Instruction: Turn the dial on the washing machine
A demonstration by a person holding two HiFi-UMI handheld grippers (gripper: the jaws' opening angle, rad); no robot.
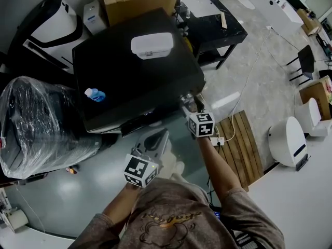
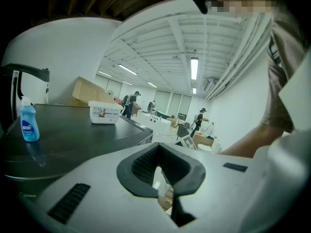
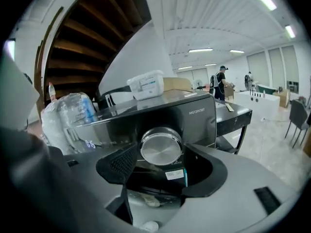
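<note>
Silver dial (image 3: pixel 161 147) sits at the front right corner of the black washing machine (image 1: pixel 135 77). The right gripper (image 3: pixel 163 160) is right up on it, jaws spread wide either side of the dial, the right pad clear of its rim. The left gripper (image 2: pixel 158 148) hangs off the machine's front, jaws pinched together, holding nothing. On the machine's top sit a white tub (image 1: pixel 152 45) and a blue bottle (image 1: pixel 95 94).
</note>
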